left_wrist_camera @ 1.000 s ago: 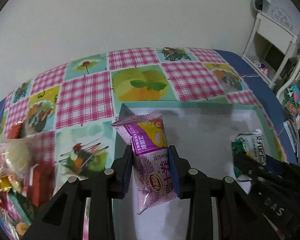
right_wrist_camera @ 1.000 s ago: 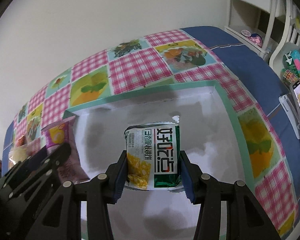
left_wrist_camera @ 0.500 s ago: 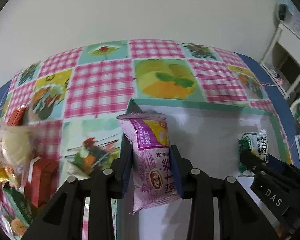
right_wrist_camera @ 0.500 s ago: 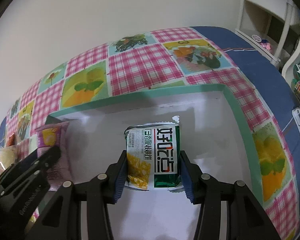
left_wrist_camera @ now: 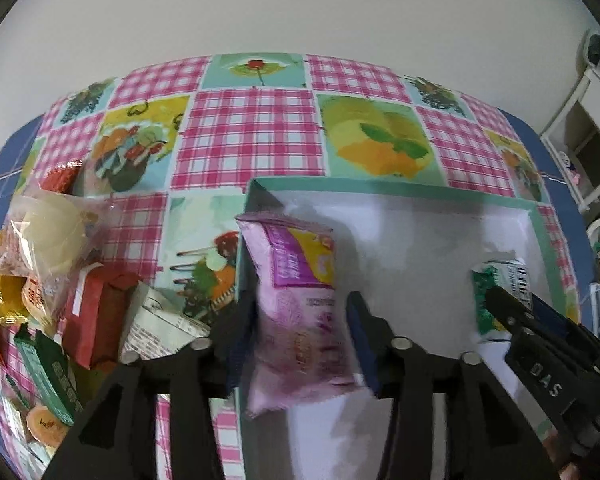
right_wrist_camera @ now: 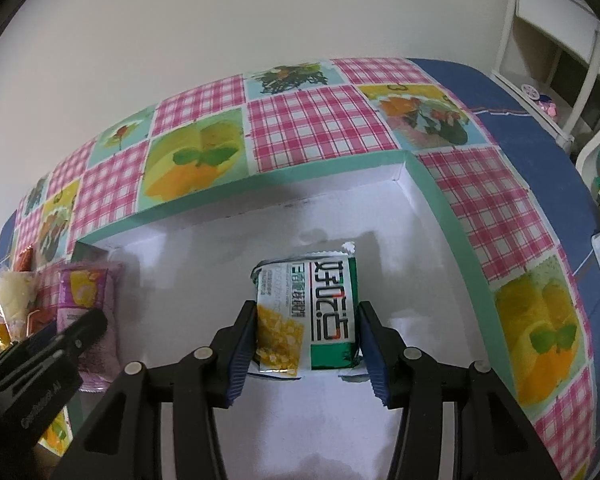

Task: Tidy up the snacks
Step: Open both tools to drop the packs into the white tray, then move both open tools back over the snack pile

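My left claw (left_wrist_camera: 300, 332) sits at centre-bottom of the left wrist frame, but the purple snack packet (left_wrist_camera: 300, 312) between its pads is motion-blurred and the pads look slightly off its sides, so I cannot tell whether I pinch it. The packet has a yellow panel near its top and hangs over the left end of the teal-rimmed white box (left_wrist_camera: 400, 190). My right claw (right_wrist_camera: 306, 334) pinches the green-and-white snack packet (right_wrist_camera: 308, 316), bold lettering along it, yellow pieces pictured lower left, over the box floor mid-frame. Loose snacks (left_wrist_camera: 60, 280) pile at left.
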